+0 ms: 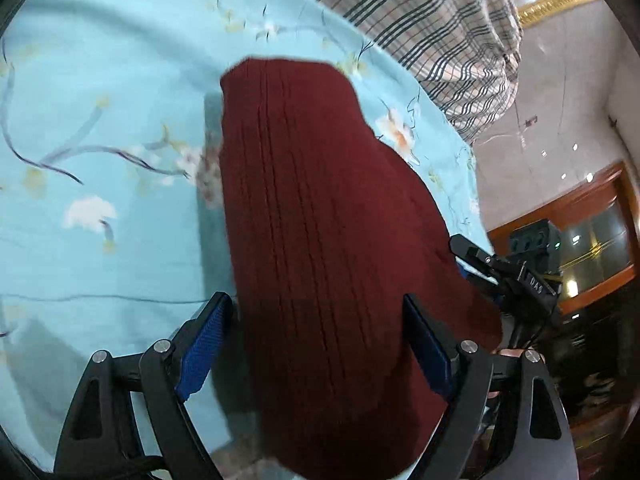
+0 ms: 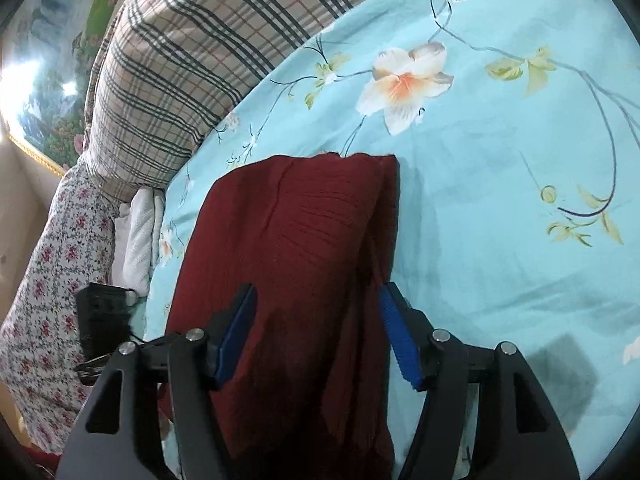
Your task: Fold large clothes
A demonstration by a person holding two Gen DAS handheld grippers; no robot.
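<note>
A dark red ribbed knit garment lies folded into a long strip on the light blue floral bedsheet. My left gripper is open, its blue-padded fingers straddling the near end of the garment. In the right wrist view the same garment lies on the sheet, and my right gripper is open with its fingers on either side of it. My right gripper also shows in the left wrist view at the garment's right edge.
A beige plaid quilt is bunched along the far side of the bed. A floral-print cloth and a white towel lie at the bed's left edge, with a black device. A wooden cabinet stands beyond the bed.
</note>
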